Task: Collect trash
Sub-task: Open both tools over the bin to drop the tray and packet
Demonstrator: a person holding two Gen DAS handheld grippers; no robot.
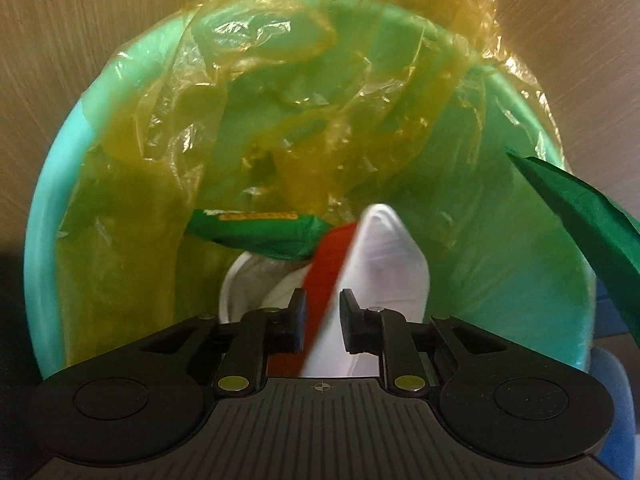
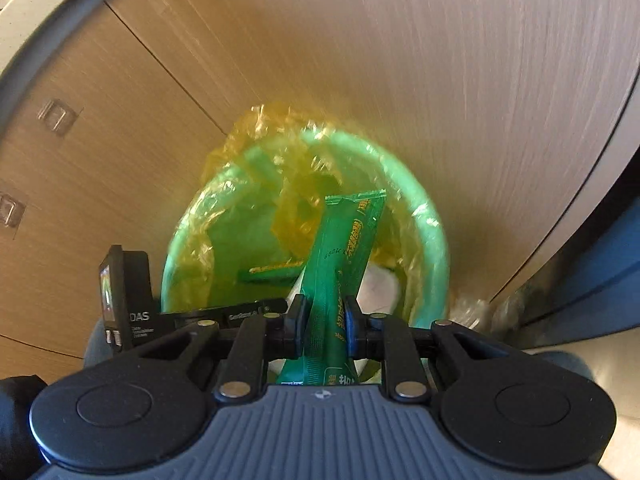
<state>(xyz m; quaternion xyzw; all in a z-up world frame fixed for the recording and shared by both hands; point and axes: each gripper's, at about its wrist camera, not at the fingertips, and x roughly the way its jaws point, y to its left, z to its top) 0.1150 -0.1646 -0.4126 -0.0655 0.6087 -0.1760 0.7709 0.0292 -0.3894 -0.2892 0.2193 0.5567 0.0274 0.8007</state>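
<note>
A green bin [image 1: 40, 248] lined with a yellow plastic bag [image 1: 280, 80] fills the left wrist view. My left gripper [image 1: 323, 312] hangs over its mouth with its jaws slightly apart. A blurred red-and-white wrapper [image 1: 384, 248] lies loosely between them. Inside the bin are a green packet [image 1: 256, 232] and a white container [image 1: 248, 280]. My right gripper [image 2: 326, 316] is shut on a long green packet [image 2: 344, 240], held upright over the bin [image 2: 436, 240]. That packet's end also shows at the right edge of the left wrist view [image 1: 580, 216].
The bin stands against a wooden cabinet front [image 2: 440, 60]. The black body of the left tool [image 2: 124, 292] sits close beside my right gripper. Crumpled clear plastic [image 2: 472, 308] lies on the floor right of the bin, next to a dark blue panel [image 2: 600, 264].
</note>
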